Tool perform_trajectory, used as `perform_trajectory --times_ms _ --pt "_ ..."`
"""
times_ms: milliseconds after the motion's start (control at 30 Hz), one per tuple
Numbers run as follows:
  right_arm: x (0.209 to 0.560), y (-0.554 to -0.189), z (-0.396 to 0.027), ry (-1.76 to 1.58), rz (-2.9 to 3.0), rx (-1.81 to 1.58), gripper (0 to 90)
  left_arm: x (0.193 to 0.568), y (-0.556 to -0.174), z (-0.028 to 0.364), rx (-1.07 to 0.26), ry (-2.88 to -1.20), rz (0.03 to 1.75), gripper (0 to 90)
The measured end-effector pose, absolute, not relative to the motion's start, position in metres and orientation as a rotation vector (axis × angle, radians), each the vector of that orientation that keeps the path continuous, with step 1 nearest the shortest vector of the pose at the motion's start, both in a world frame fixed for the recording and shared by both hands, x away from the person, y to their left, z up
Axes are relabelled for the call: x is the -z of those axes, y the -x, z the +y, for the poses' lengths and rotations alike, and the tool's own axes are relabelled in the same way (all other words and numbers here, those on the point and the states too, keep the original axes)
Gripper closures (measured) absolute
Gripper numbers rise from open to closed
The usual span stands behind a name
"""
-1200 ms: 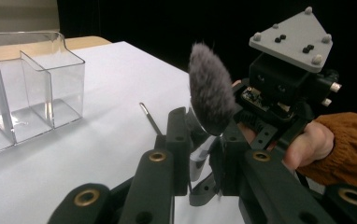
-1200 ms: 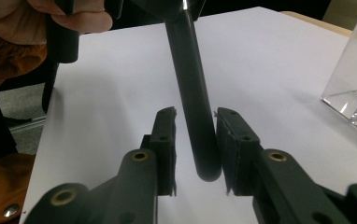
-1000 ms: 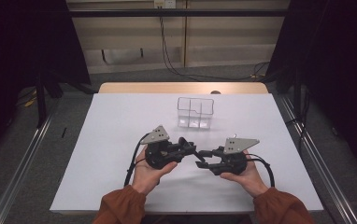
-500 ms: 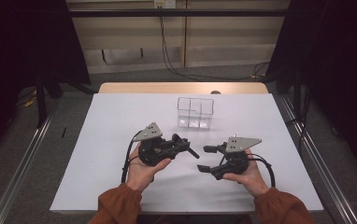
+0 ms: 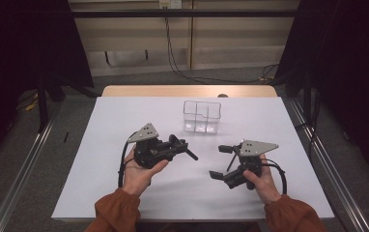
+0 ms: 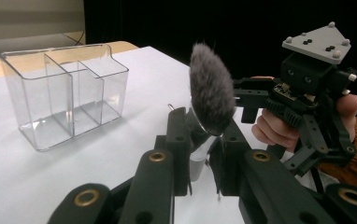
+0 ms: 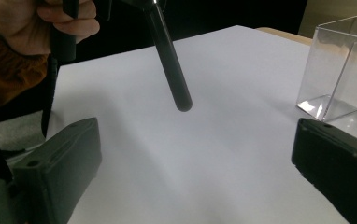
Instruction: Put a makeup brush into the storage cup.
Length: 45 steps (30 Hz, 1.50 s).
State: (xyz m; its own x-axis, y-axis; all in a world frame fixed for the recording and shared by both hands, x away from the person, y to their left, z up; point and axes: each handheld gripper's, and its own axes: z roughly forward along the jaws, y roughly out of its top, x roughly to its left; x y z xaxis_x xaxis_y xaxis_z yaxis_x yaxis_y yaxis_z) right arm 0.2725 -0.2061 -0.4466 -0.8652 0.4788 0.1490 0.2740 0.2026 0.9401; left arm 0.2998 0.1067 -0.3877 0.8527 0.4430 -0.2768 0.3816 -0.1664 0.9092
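Note:
My left gripper [image 5: 177, 146] is shut on a makeup brush [image 5: 186, 152] at its metal ferrule and holds it above the table. In the left gripper view the grey bristle head [image 6: 211, 93] stands up between my left gripper's [image 6: 203, 127] black jaws. The black handle [image 7: 169, 56] hangs in the air ahead of my right gripper [image 7: 190, 154]. That right gripper [image 5: 221, 162] is open; its jaws have just been opening and nothing is between them. A clear organizer [image 5: 202, 116] with several compartments stands beyond both grippers, empty.
A white sheet [image 5: 124, 121] covers the table, with a wooden strip [image 5: 187, 91] along the far edge. The organizer [image 6: 64, 93] stands to the left in the left gripper view and the organizer [image 7: 340, 70] is at the right edge of the right gripper view. Metal rails [image 5: 327, 159] flank the table.
The right gripper's jaws have spread apart and come off the brush handle. The left gripper has drawn away to the left and slightly up with the brush, so the two grippers stand apart.

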Motion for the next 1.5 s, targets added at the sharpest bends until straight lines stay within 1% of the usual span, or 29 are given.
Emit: perform_trajectory --times_ms 300,700,833,1067,1433,1500 --pt "0.447 -0.269 -0.213 -0.734 2.259 -1.686 1.9 0.383 -0.303 0.117 -0.075 -1.818 0.638 79.2" --pt "0.446 -0.266 -0.211 -0.734 2.265 -1.697 2.7 0.369 -0.300 0.117 -0.022 -1.889 0.578 79.3" --pt "0.446 -0.266 -0.210 -0.732 2.278 -1.695 3.4 0.367 -0.300 0.115 0.007 -1.921 0.577 79.2" --pt "0.445 -0.267 -0.208 -0.726 2.310 -1.708 3.1 0.364 -0.302 0.107 0.015 -1.988 0.557 79.3" --pt "0.444 -0.267 -0.205 -0.697 2.335 -1.700 3.9 0.358 -0.308 0.082 0.082 -2.118 0.497 79.2" --pt "0.444 -0.267 -0.205 -0.703 2.340 -1.692 4.9 0.360 -0.308 0.081 0.046 -2.108 0.537 79.2"
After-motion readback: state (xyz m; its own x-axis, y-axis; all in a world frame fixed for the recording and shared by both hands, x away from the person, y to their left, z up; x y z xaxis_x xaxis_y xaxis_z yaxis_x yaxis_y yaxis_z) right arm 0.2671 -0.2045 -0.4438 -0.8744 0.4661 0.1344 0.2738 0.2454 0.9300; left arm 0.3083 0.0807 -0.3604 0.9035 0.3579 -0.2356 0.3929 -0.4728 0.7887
